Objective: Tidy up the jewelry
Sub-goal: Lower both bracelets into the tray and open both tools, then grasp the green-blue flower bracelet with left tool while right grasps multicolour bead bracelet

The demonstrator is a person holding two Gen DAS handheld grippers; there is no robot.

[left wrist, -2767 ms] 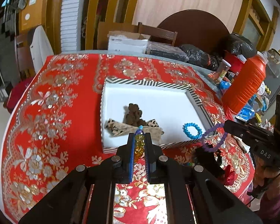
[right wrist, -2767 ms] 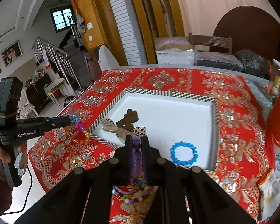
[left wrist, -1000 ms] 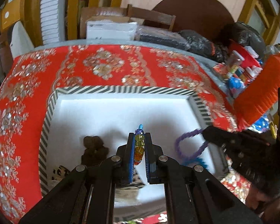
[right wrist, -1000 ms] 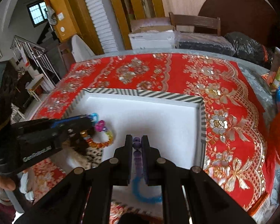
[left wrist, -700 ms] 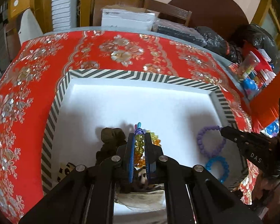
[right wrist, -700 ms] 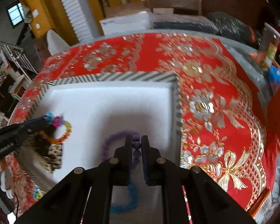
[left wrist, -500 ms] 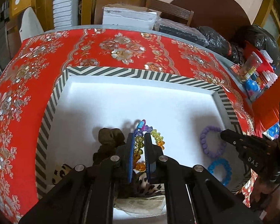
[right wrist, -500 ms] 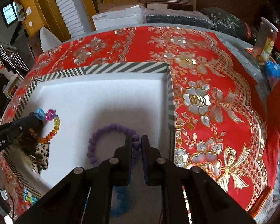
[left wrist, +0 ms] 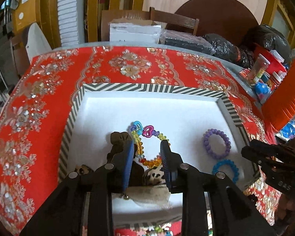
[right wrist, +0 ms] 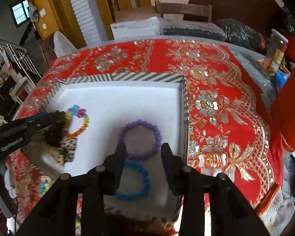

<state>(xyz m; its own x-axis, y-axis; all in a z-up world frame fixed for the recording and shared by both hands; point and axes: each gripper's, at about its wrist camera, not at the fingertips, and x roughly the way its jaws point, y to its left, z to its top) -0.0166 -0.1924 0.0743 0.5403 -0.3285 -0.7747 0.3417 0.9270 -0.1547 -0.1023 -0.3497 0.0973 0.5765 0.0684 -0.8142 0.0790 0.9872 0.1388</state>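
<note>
Left wrist view: the left gripper (left wrist: 147, 147) has its jaws spread, grasping nothing; the rainbow bead bracelet (left wrist: 147, 143) lies flat between them in the striped tray (left wrist: 151, 88), beside 1 brown scrunchie (left wrist: 118, 139). The right gripper (right wrist: 143, 147), jaws likewise parted, stands over the purple bracelet (right wrist: 140, 139), the blue bracelet (right wrist: 136, 181) nearer its wrist. I count 3 bracelets in the tray; more beads look to wait on the counter (right wrist: 216, 74).

The left gripper (left wrist: 147, 151) hides the near part of the multicoloured bracelet (left wrist: 147, 131); the right gripper (right wrist: 143, 151) hides part of the blue bracelet (right wrist: 139, 182); beads at the desk's (right wrist: 216, 74) near edge are blurred
</note>
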